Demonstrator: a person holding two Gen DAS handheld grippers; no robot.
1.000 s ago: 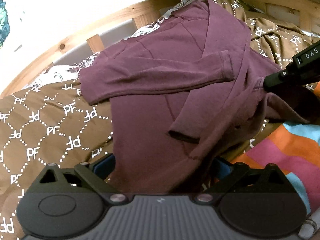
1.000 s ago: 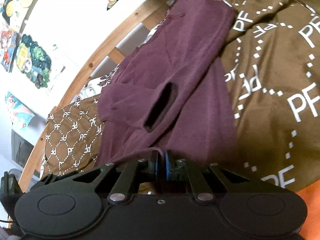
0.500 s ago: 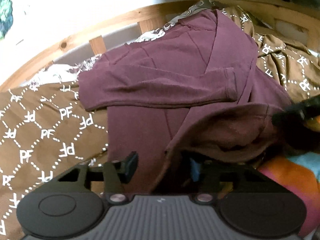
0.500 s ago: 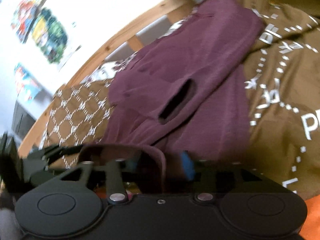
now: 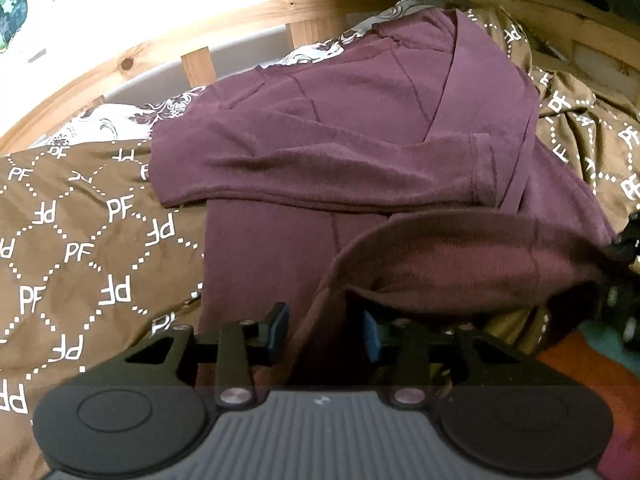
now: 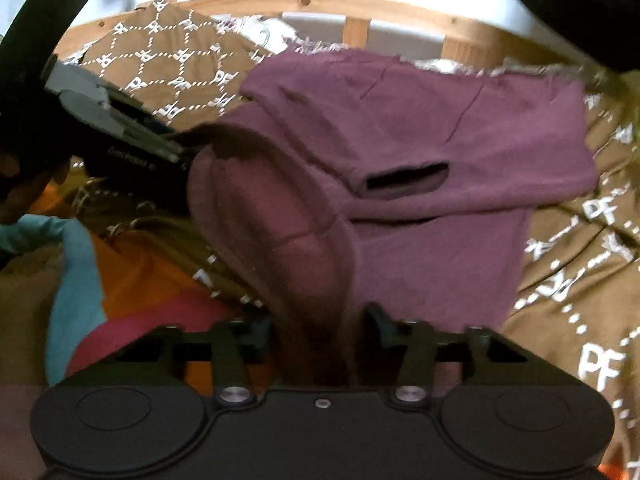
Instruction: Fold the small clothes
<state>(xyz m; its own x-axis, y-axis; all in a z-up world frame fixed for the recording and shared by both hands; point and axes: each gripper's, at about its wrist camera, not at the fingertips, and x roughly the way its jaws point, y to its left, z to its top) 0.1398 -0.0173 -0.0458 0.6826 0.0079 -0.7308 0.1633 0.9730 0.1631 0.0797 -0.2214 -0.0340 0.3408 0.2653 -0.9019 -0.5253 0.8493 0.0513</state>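
Centrally, a maroon long-sleeved knit top lies on a brown bedspread printed with white "PF" letters, its collar toward the wooden headboard rail. Both the left gripper and the right gripper pinch its lifted bottom hem, curling it back over the body.

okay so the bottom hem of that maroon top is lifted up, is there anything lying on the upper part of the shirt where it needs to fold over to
Nothing visible blocks it. Both the left tool and right tool have the hem of the maroon top between their fingers. On the top's upper half lies only its own folded sleeve. The brown blanket lies underneath.
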